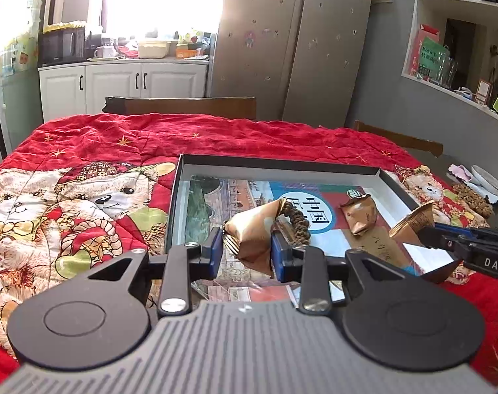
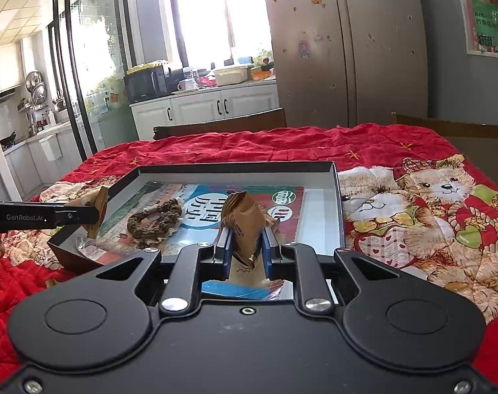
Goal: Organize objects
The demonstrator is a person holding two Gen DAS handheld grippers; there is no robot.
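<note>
A shallow grey box point(image 1: 278, 161) with a printed sheet inside lies on the red bear quilt; it also shows in the right wrist view point(image 2: 236, 168). My left gripper point(image 1: 246, 249) is shut on a brown snack packet point(image 1: 254, 229) over the box's near part. My right gripper point(image 2: 245, 249) is shut on another brown packet point(image 2: 244, 220) above the box; it shows in the left wrist view point(image 1: 413, 221) at the box's right edge. A brown beaded ring point(image 2: 154, 220) lies in the box. A third brown packet point(image 1: 360, 213) lies in the box.
The red quilt point(image 1: 85, 151) covers the table. More snacks and a plate point(image 1: 488, 180) sit at the table's far right. Wooden chair backs point(image 1: 183, 105) stand behind the table. A fridge and kitchen cabinets are beyond.
</note>
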